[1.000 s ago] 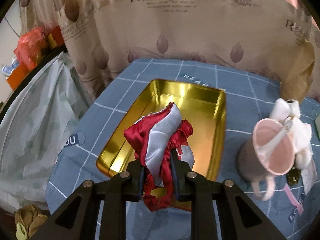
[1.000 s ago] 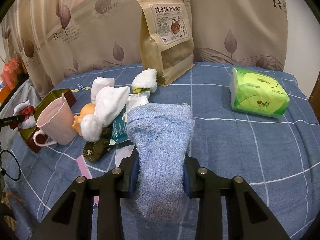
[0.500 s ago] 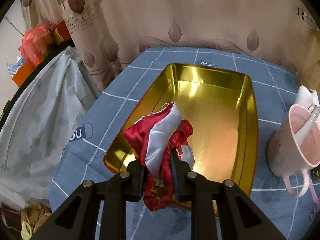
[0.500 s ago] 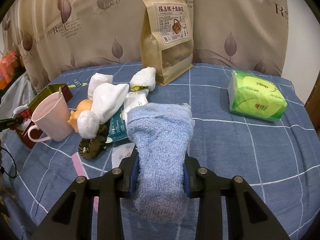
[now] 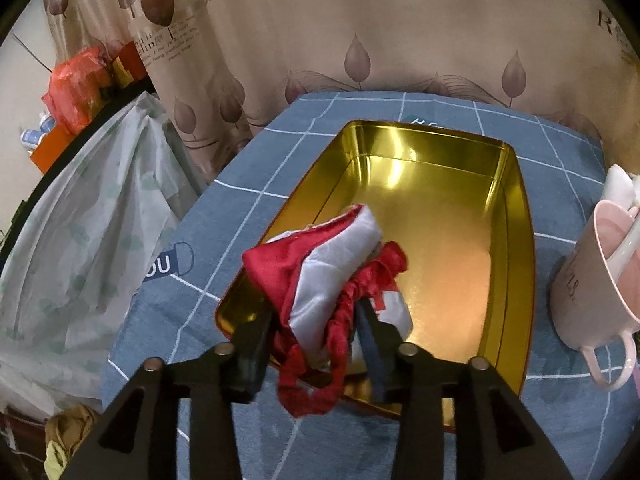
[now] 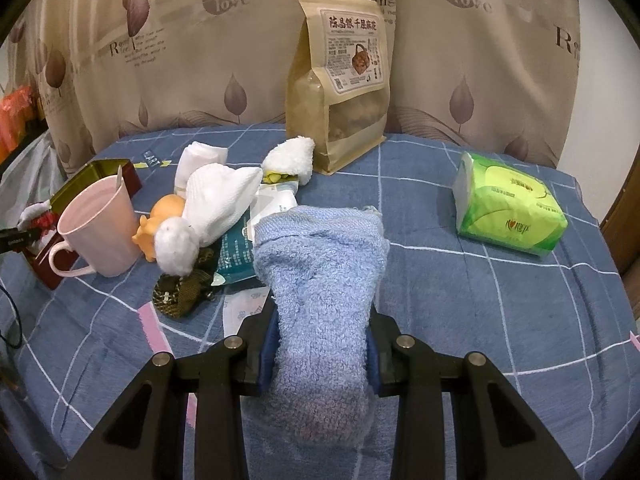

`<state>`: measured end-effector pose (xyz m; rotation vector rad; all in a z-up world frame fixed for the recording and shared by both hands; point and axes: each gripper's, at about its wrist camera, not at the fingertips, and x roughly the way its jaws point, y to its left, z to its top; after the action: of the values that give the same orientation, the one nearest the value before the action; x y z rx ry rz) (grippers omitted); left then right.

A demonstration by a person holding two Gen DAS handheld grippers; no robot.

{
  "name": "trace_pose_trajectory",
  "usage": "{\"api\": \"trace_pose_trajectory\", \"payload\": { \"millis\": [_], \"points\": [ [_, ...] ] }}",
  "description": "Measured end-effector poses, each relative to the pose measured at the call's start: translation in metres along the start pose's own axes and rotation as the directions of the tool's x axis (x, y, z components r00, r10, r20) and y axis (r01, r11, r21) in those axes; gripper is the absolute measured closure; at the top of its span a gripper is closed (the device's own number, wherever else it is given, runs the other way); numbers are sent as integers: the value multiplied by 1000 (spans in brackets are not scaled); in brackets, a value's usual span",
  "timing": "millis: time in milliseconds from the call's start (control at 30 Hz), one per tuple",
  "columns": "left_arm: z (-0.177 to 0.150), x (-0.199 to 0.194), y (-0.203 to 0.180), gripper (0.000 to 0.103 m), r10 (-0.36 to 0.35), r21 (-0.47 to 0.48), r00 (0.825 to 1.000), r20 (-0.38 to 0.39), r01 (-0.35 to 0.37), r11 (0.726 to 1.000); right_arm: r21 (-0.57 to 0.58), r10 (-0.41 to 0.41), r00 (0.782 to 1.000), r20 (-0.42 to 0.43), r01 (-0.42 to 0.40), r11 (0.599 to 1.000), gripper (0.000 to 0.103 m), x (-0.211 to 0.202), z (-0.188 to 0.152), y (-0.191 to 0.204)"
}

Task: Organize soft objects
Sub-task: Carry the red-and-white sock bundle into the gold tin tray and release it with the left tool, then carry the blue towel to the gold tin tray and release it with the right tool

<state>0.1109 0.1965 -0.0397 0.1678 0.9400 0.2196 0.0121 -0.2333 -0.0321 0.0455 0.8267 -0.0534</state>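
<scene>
My left gripper [image 5: 316, 320] has its jaws spread wider than before, with a red and white satin pouch [image 5: 332, 264] still between them over the near end of the gold tin [image 5: 512, 216]. Its red drawstring hangs over the tin's near rim. Whether the fingers still press it I cannot tell. My right gripper [image 6: 320, 344] is shut on a light blue towel [image 6: 320, 280], held above the blue checked table. White cloths [image 6: 216, 196] lie in a pile to its left. The tin and pouch also show at far left in the right wrist view [image 6: 36, 216].
A pink mug [image 6: 100, 228] stands beside the tin, also at the right edge in the left wrist view [image 5: 596, 280]. An orange toy [image 6: 160, 220], a teal packet [image 6: 236, 252], a snack bag [image 6: 344, 84] and a green tissue pack [image 6: 508, 208] sit on the table. The table's left edge drops off beside the tin.
My left gripper moved forward over the tin and its jaws have spread apart around the pouch. My right gripper drifted slightly, still holding the blue towel.
</scene>
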Motion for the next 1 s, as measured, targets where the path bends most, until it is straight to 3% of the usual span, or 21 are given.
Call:
{"api": "trace_pose_trajectory", "payload": {
  "millis": [133, 633, 1000],
  "points": [
    [0, -3, 1, 48, -19, -5, 1000, 7, 19, 1000, 0, -5, 1000, 2, 5, 1000, 70, -1, 0, 2],
    [7, -37, 19, 44, -52, -76, 992, 113, 61, 995, 5, 17, 999, 31, -17, 1000, 70, -11, 14, 14],
    [7, -39, 38, 44, -50, -152, 993, 103, 66, 986, -91, 125, 990, 63, -119, 989, 70, -15, 56, 77]
  ]
}}
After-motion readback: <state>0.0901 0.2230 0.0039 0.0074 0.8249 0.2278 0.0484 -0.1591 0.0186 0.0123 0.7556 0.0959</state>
